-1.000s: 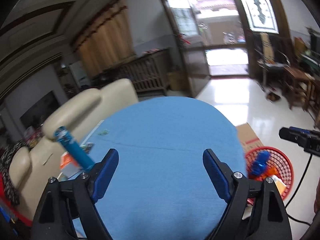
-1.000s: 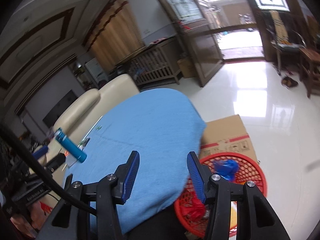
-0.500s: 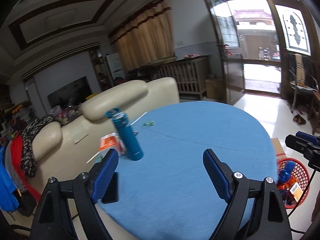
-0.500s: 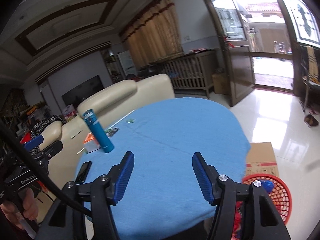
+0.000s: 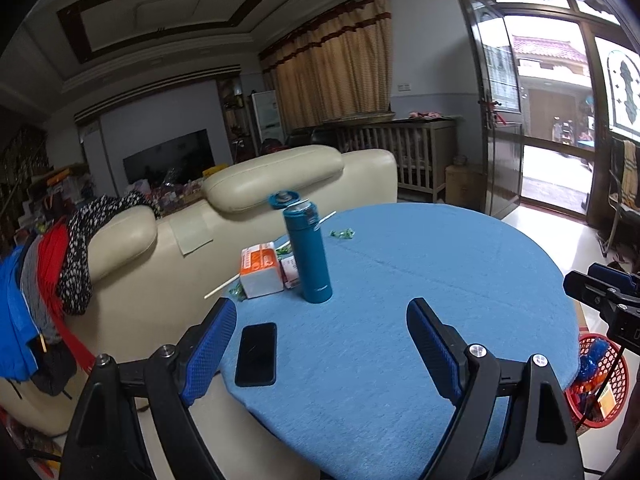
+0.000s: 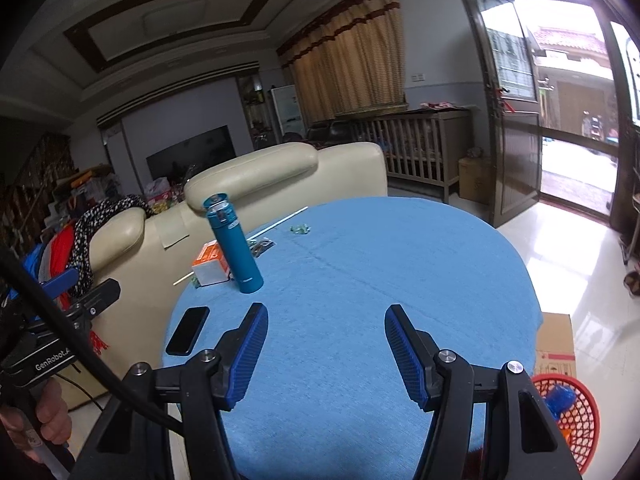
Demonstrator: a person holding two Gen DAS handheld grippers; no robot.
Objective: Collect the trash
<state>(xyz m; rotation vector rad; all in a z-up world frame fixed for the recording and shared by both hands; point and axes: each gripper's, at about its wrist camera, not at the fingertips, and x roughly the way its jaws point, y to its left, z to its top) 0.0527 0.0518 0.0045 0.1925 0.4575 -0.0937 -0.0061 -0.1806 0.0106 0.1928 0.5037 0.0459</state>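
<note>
Both our grippers, left gripper [image 5: 320,344] and right gripper [image 6: 324,344], spread wide, holding nothing; green wrappers [image 5: 342,233] lie at counter [image 5: 440,280] far edge, beyond flask [image 5: 310,256]; we judge them light, crinkly, slippery, so pinch bunched middle; red basket [image 6: 576,412] on floor at right

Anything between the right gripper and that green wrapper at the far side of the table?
Only bare blue tablecloth lies between the right gripper and the green wrapper, as the right wrist view shows.

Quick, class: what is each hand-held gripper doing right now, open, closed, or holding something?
Left hand-held gripper: open, holding nothing.
Right hand-held gripper: open, holding nothing.
</note>
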